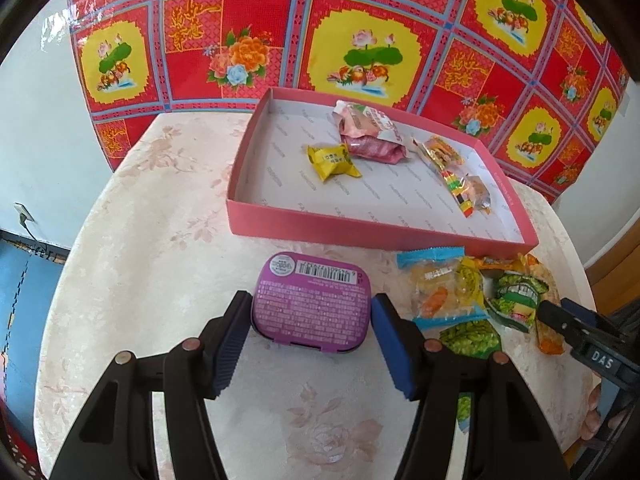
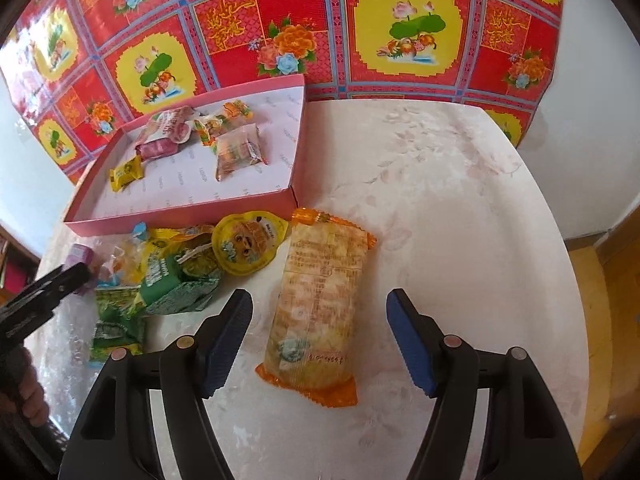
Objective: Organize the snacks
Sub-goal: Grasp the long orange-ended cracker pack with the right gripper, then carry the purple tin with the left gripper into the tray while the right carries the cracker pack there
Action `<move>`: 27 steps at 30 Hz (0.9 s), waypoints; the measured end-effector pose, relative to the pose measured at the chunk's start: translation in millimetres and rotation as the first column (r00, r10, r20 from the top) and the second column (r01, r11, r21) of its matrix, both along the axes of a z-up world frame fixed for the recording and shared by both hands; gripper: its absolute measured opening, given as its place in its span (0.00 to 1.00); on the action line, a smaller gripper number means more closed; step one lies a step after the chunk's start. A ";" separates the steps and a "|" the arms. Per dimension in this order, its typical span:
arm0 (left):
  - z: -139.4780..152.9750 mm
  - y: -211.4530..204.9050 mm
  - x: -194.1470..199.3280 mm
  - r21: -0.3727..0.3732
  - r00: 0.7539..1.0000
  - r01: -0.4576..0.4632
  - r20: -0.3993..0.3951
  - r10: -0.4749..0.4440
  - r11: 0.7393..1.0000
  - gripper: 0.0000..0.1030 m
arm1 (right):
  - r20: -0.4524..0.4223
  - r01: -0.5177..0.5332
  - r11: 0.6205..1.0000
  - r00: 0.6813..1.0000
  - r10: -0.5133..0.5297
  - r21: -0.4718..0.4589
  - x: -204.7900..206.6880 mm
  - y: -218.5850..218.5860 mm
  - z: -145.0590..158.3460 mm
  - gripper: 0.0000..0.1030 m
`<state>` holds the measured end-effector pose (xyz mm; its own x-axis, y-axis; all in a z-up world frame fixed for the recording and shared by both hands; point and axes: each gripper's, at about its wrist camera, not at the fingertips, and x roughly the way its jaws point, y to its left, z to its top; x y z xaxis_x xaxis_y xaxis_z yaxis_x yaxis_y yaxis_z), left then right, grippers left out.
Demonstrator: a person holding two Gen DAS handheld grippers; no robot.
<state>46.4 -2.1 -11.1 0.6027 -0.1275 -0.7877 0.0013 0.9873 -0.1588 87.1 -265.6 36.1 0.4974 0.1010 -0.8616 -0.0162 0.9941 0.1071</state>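
A purple tin (image 1: 311,304) lies label-up on the table, and my left gripper (image 1: 308,305) is shut on it, one pad against each short side. An orange-edged cracker packet (image 2: 318,300) lies lengthwise between the jaws of my right gripper (image 2: 320,300), which stand open with a gap on both sides. The pink box (image 1: 360,236) at the back holds a yellow candy (image 1: 332,160), a pink packet (image 1: 370,136) and several shiny sweets. A heap of green and yellow snack packs (image 2: 180,272) lies in front of the box (image 2: 180,216).
The round table (image 1: 140,240) has a pale flowered cloth, and its edge curves close on either side. A red patterned sheet (image 1: 360,20) hangs behind the box. My right gripper's tip (image 1: 560,316) touches the snack heap; my left gripper's tip (image 2: 72,276) shows beside it.
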 end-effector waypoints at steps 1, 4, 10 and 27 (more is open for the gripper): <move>1.1 1.2 -0.2 -0.002 1.000 -0.003 0.002 0.003 1.000 0.62 | -0.007 0.004 1.000 1.000 -0.004 0.008 0.0 -1.5 -2.1 0.60; 2.8 4.8 -1.0 -0.009 1.000 -0.009 0.015 0.009 1.000 0.62 | 0.003 0.011 1.000 1.000 -0.011 0.003 -1.8 -5.6 -2.9 0.48; 7.2 7.6 -3.2 -0.018 0.999 -0.003 0.035 0.004 1.000 0.62 | 0.014 0.015 0.999 1.000 -0.015 0.040 -2.9 -14.8 -1.0 0.37; 40.4 -1.1 48.7 0.008 0.997 0.013 0.070 -0.013 1.000 0.62 | 0.126 -0.069 0.997 0.990 0.062 0.046 18.6 -6.7 51.3 0.37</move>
<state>95.1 -3.1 29.2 0.6545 -0.1299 -0.7448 0.0248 0.9883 -0.1506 105.7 -272.2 87.3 0.5912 0.1786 -0.7865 -0.0974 0.9838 0.1502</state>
